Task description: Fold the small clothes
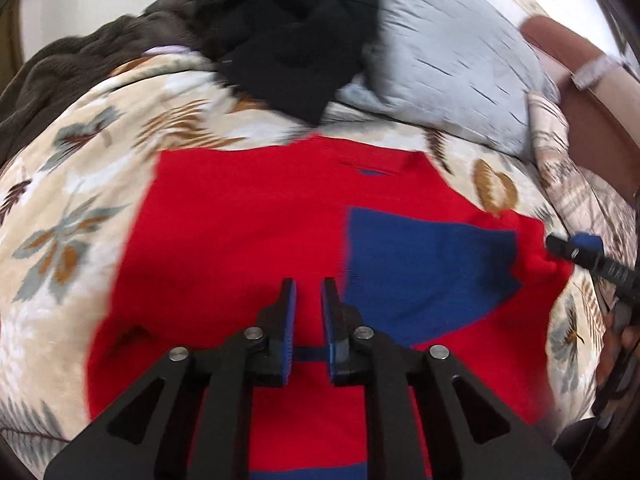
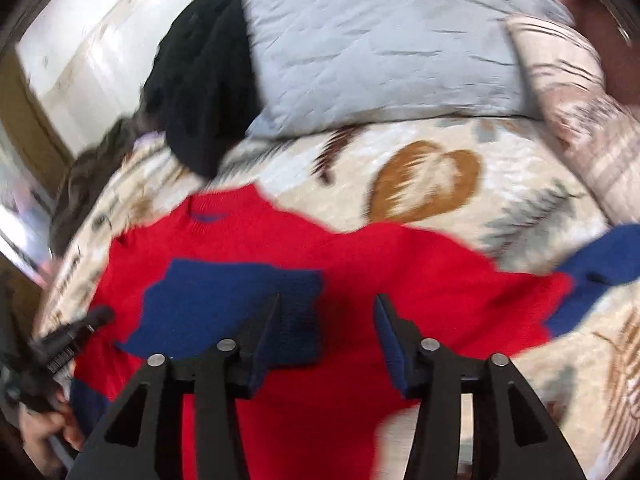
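Note:
A red knitted sweater (image 1: pixel 240 240) lies spread flat on a floral bedspread (image 1: pixel 80 200). A blue panel (image 1: pixel 420 264) is folded across its right half. My left gripper (image 1: pixel 309 292) hovers over the sweater's lower middle, its jaws a narrow gap apart with nothing between them. In the right wrist view my right gripper (image 2: pixel 328 312) stands wide open above the red sweater (image 2: pixel 400 272), empty, beside the blue panel (image 2: pixel 232 300). A red sleeve ending in a blue cuff (image 2: pixel 600 264) trails off to the right. The left gripper's fingers (image 2: pixel 96 318) show at the sweater's left edge.
A black garment (image 1: pixel 288 32) and a grey pillow (image 1: pixel 440 60) lie beyond the sweater's collar. A brown knitted blanket (image 1: pixel 80 64) is heaped at the far left. A striped patterned pillow (image 2: pixel 580 120) sits at the far right. A hand (image 2: pixel 44 428) holds the left gripper.

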### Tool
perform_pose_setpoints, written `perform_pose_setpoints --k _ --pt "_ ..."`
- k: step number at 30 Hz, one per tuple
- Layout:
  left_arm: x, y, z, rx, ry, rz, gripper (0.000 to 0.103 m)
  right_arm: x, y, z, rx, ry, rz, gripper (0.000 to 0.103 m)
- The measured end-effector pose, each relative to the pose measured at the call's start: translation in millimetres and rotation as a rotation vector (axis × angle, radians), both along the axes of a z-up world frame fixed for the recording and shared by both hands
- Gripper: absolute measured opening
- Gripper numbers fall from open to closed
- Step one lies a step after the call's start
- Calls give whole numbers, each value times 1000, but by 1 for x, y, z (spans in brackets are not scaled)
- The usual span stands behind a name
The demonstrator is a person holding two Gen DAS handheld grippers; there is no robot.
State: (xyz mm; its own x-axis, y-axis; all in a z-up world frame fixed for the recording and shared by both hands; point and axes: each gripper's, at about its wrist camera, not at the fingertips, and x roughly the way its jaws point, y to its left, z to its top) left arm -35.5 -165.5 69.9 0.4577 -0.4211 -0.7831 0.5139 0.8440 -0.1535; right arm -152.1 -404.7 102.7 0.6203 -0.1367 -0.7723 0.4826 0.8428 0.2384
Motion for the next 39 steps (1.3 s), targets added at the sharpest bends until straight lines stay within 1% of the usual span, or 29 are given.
perform_pose_setpoints --k 2,4,6,7,9,10,12,14,15,16,17,18,19,20,21,24,25,26,28,29,30,31,32,33,34,36,37,38,39 --pt "-8 -18 -5 13 8 -30 11 -28 -32 -3 -12 6 -89 57" --pt "-12 -31 -11 31 22 -50 11 -58 -73 -10 41 7 -215 58" --pt "-14 -43 -24 61 46 -68 11 -84 -106 -15 101 -24 -322 59" --pt "-14 -48 -31 88 59 -71 12 -89 -115 -16 113 -36 -347 59" --pt "-17 -50 -33 90 23 -73 14 -93 -130 -17 138 -60 -398 61" --pt "-17 -50 -33 92 26 -74 14 -91 -137 -18 162 -73 -423 65" --pt "-14 -48 -30 88 41 -76 14 -82 -149 -22 195 -76 -466 67" --pt "-14 -46 -27 85 56 -80 14 -69 -161 -35 206 -15 -519 68" --pt "-15 -43 -24 82 59 -86 14 -65 -164 -41 209 12 -533 66" --pt "-16 -39 -20 79 58 -93 14 -61 -167 -46 208 36 -549 46" --pt "-17 -37 -17 76 56 -98 14 -58 -165 -48 199 50 -551 9" --pt "-19 -33 -13 70 55 -104 14 -57 -161 -47 190 44 -543 9" --pt "-19 -24 -8 56 58 -110 16 -56 -153 -40 166 11 -536 8" --pt "-19 -17 -6 44 66 -111 17 -55 -145 -30 130 -31 -510 8" --pt "-19 -12 -3 31 75 -112 18 -49 -128 -15 94 -95 -453 8" --pt "-18 12 1 -32 100 -107 19 -24 -80 19 63 -244 -251 8" --pt "-17 20 2 -61 109 -96 20 -8 -52 32 58 -304 -137 8" --pt "-15 27 2 -91 118 -81 20 8 -26 41 54 -344 -30 8" --pt "-10 43 1 -164 134 -35 23 39 30 50 47 -384 184 8" --pt "-8 49 1 -191 139 -16 25 57 62 48 51 -375 310 9" --pt "-5 55 -1 -209 143 2 28 71 88 43 55 -351 407 12" --pt "-2 58 -3 -212 150 13 29 86 117 33 50 -302 499 15" --pt "2 63 -5 -217 167 27 29 96 139 20 39 -244 558 27" --pt "5 67 -6 -226 177 39 29 102 156 5 20 -181 581 33" --pt "8 72 -6 -233 181 57 29 104 165 -11 11 -134 582 36" --pt "14 82 -5 -248 182 91 29 102 164 -31 41 -74 565 36" --pt "16 87 -4 -256 180 98 29 100 158 -36 46 -46 546 36" --pt "18 90 -2 -257 176 103 29 97 149 -34 44 -43 528 36" --pt "21 93 0 -257 170 110 29 92 136 -27 44 -65 504 36"
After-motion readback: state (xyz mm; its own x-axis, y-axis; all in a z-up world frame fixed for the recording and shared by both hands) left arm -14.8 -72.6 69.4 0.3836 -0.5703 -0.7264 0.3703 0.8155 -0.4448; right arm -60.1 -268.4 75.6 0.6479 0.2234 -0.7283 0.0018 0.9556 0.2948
